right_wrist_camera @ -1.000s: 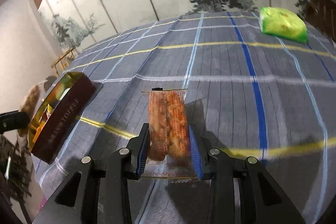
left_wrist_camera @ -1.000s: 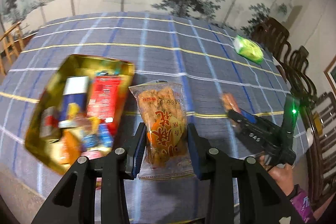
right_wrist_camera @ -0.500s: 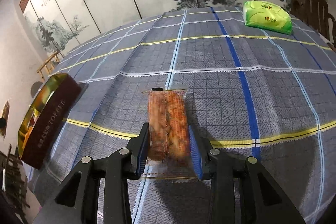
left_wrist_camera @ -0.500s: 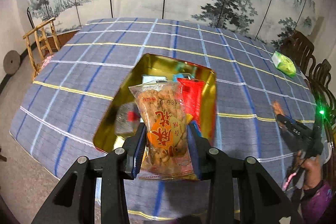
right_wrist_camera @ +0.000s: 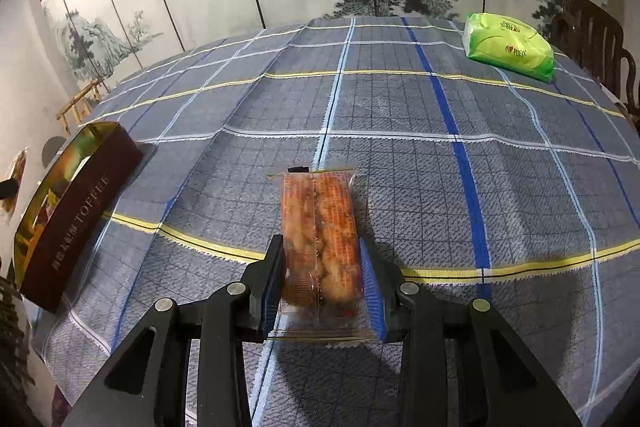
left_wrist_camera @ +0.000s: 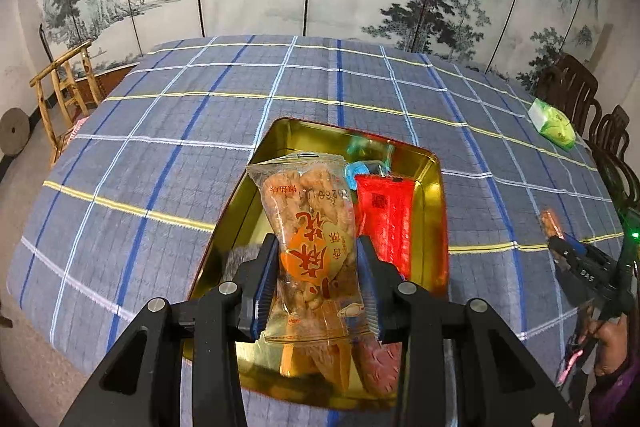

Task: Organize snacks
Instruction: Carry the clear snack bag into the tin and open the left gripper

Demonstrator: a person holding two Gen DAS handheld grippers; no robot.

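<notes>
My left gripper (left_wrist_camera: 317, 279): clamped on a clear bag of fried dough twists (left_wrist_camera: 310, 239), held over the gold tin (left_wrist_camera: 436, 195).
Tin contents: red packet (left_wrist_camera: 386, 215), other wrapped snacks.
My right gripper (right_wrist_camera: 322, 279): closed on a clear-wrapped crispy bar (right_wrist_camera: 320, 231), above the plaid tablecloth (right_wrist_camera: 400, 107).
Far corner: green tissue pack (right_wrist_camera: 508, 47).

We see the tin (left_wrist_camera: 434, 163) in the middle of the surface (left_wrist_camera: 160, 155), with a flat packet (left_wrist_camera: 386, 219) lying inside it toward its right. Our left tongs (left_wrist_camera: 318, 283) hold the snack bag (left_wrist_camera: 312, 227) above the tin. Our right tongs (right_wrist_camera: 322, 287) hold another packet (right_wrist_camera: 320, 235) over the surface, right of the tin (right_wrist_camera: 76, 211). A tissue pack (right_wrist_camera: 508, 45) lies at the far right.
</notes>
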